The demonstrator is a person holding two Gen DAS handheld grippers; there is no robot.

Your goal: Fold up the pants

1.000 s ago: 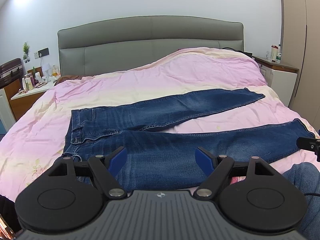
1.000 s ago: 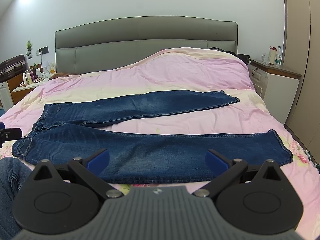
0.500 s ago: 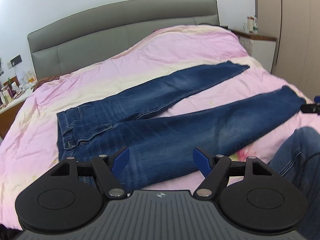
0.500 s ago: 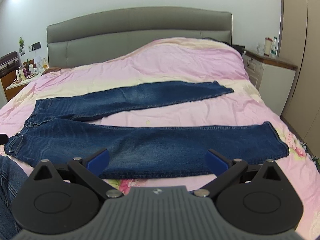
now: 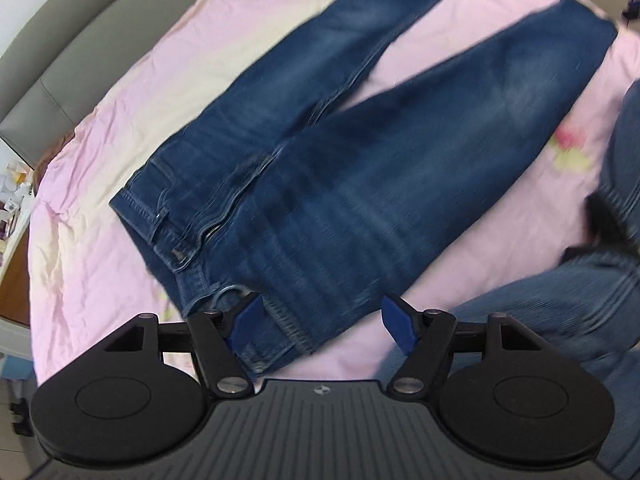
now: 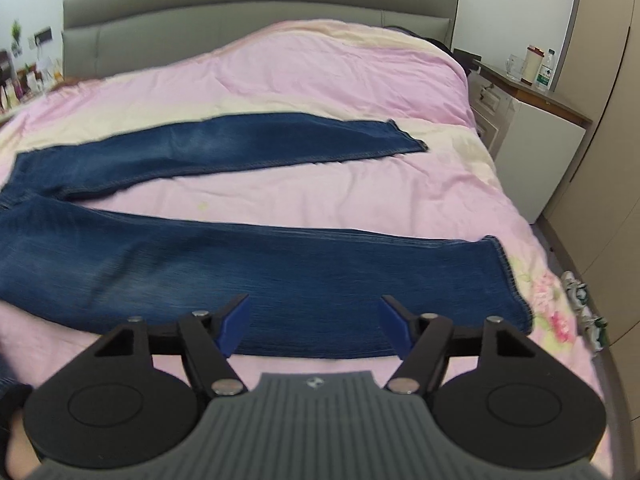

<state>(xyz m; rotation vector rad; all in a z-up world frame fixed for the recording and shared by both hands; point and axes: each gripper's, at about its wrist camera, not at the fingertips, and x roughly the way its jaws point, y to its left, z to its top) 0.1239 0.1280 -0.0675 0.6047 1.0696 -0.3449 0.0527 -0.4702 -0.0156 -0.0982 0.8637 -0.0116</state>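
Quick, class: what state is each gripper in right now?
Left gripper: jaws closing, holding nothing, over the jeans waistband.
Right gripper: jaws closing, holding nothing, over the near leg.

Our left wrist view looks steeply down, close over the jeans' (image 5: 340,184) waistband. Our right faces the headboard (image 6: 260,16) above the near leg; both share the jeans

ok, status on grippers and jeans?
Left gripper closing over waistband, nothing pinched. Right gripper closing above near leg. Jeans flat, unfolded. Nothing in the way.

Pants (image 6: 200,264) lie flat across the bed (image 6: 320,72), waist at frame left, legs spread rightward; headboard (image 6: 240,8) behind, nightstand (image 6: 532,148) right.
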